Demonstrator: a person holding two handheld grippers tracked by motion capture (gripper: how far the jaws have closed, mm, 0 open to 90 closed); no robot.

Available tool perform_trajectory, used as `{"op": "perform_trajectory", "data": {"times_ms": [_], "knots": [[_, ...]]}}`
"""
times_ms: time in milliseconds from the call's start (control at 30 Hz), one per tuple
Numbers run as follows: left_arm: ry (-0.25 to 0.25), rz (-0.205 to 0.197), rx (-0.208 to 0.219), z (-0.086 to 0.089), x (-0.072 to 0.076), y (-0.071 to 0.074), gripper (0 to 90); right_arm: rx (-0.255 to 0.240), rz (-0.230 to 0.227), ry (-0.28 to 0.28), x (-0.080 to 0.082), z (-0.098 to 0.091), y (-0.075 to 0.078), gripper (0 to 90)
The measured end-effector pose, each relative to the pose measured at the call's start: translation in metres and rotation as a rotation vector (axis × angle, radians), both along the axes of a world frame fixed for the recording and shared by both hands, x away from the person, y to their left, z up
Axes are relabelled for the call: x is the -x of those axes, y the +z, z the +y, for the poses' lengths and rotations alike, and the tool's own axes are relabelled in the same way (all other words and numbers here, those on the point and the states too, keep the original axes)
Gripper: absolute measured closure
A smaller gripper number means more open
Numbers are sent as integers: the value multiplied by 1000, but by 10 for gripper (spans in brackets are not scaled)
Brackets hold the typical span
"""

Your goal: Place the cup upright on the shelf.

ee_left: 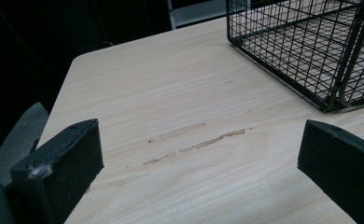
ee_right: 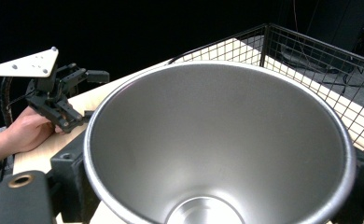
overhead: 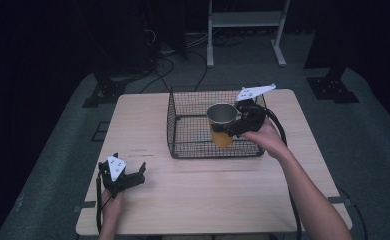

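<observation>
While held, the cup point(overhead: 222, 125) sits inside the basket point(overhead: 183, 145).

No readable txt, labels, brand marks or nos. anywhere. The cup point(overhead: 222, 123), wire basket point(overhead: 183, 131) and table point(overhead: 208, 200) carry no legible print; a faint mark on the table near the basket's front left corner is too small to read. Both grippers' plates are blank w/ only holes.

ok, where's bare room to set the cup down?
Bare table: the wide strip between the wire basket and the near edge, right of the left gripper. Basket floor left of the cup is free too. Crowded where the right gripper grips it.
</observation>
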State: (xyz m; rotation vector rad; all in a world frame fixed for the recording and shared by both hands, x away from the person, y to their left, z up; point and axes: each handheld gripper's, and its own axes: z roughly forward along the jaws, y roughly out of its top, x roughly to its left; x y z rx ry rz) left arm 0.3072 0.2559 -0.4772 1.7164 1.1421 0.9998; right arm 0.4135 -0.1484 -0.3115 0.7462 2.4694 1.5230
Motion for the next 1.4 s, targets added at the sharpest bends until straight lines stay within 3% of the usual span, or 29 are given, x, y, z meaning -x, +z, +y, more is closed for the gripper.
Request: {"op": "perform_trajectory", "data": {"times_ms": [900, 1400], "knots": [[2, 1, 10, 1, 0, 0, 0, 25, 33, -28, -53, 21, -8, 113], [3, -1, 20, 2, 0, 0, 0, 36, 70, -48, -86, 36, -24, 111]]}}
